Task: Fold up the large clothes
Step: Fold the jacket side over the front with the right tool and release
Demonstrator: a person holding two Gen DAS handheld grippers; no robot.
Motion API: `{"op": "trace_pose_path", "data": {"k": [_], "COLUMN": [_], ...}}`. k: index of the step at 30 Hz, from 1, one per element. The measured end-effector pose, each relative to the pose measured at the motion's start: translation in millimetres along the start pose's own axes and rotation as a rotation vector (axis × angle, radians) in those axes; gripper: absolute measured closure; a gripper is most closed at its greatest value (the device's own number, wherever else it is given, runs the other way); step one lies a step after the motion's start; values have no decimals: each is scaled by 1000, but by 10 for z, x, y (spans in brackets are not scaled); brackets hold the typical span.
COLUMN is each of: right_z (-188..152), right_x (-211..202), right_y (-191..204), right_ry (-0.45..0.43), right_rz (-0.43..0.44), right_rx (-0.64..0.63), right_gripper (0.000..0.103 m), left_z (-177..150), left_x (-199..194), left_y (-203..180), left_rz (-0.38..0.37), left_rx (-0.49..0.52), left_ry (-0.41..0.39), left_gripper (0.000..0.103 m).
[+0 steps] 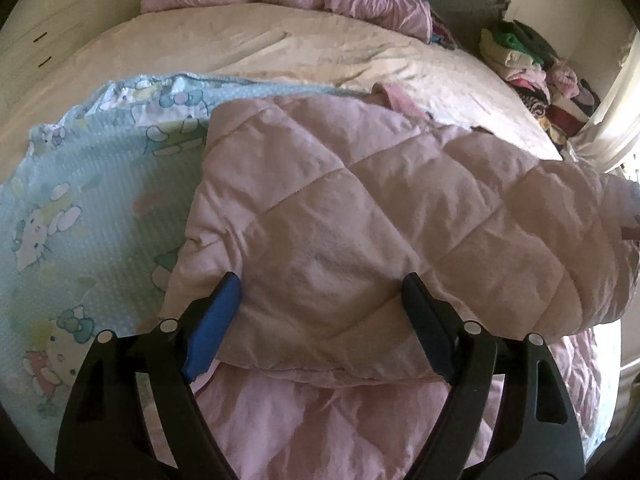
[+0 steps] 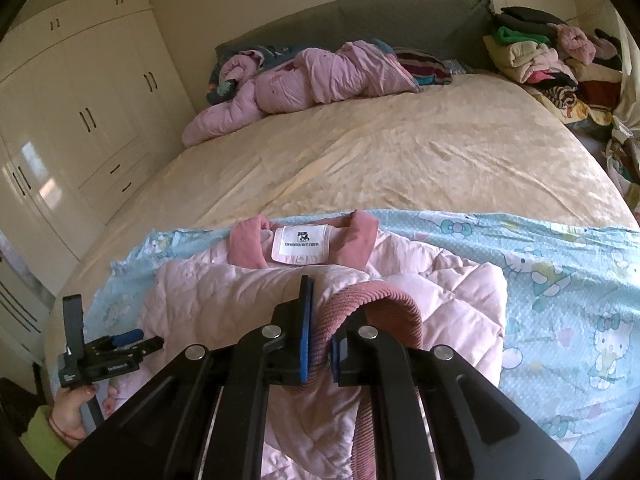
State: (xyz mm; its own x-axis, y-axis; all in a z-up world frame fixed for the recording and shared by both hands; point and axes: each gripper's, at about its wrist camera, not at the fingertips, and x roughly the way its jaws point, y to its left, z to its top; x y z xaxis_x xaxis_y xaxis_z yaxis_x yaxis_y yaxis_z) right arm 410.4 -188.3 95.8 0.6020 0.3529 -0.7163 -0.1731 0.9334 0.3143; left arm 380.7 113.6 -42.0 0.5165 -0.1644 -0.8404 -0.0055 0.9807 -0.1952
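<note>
pink quilted jacket [image 2: 224,300] | partly folded, collar label up | lying on blue cartoon sheet [image 2: 560,280]

A bedroom in a home is shown. A wide bed [image 2: 400,152] covered with a cream sheet fills most of the right wrist view, backed by a grey upholstered headboard [image 2: 360,20]. A cartoon-printed light blue blanket [image 2: 560,280] is spread over the near end. Cream built-in wardrobes [image 2: 80,112] with dark handles line the left wall. A crumpled pink duvet [image 2: 304,76] lies by the headboard, and folded clothes are stacked in a pile [image 2: 540,56] at the far right corner.
</note>
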Motion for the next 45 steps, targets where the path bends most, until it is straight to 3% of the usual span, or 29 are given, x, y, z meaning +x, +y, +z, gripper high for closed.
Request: {"op": "trace_pose_path", "data": {"k": [2, 6, 10, 13, 18, 22, 31, 40, 45], "right_z": [-17, -33, -32, -14, 32, -35, -402, -633, -733], "right_x": [9, -47, -121, -255, -403, -233, 571, 945, 1129], "right_y": [5, -15, -48, -12, 143, 355, 666, 612, 520], "right_ry": [6, 2, -16, -79, -136, -87, 104, 196, 245], "right_rz": [-8, -37, -49, -82, -78, -72, -74, -118, -125], "right_rx": [-1, 14, 28, 20, -24, -79, -100, -64, -52], "right_gripper": [92, 76, 72, 59, 53, 43, 42, 30, 30], "left_z": [-15, -21, -31, -37, -41, -48, -74, -98, -107], "left_x": [44, 62, 66, 77, 85, 113, 133, 128, 133], "left_y": [11, 19, 19, 25, 10, -14, -12, -10, -16], "left_rz": [2, 9, 11, 7, 20, 28, 30, 28, 30], "left_rx": [2, 6, 8, 6, 10, 19, 27, 27, 30], "left_ry": [9, 12, 9, 7, 11, 18, 17, 3, 3], "left_gripper": [27, 27, 27, 27, 27, 26, 26, 26, 26]}}
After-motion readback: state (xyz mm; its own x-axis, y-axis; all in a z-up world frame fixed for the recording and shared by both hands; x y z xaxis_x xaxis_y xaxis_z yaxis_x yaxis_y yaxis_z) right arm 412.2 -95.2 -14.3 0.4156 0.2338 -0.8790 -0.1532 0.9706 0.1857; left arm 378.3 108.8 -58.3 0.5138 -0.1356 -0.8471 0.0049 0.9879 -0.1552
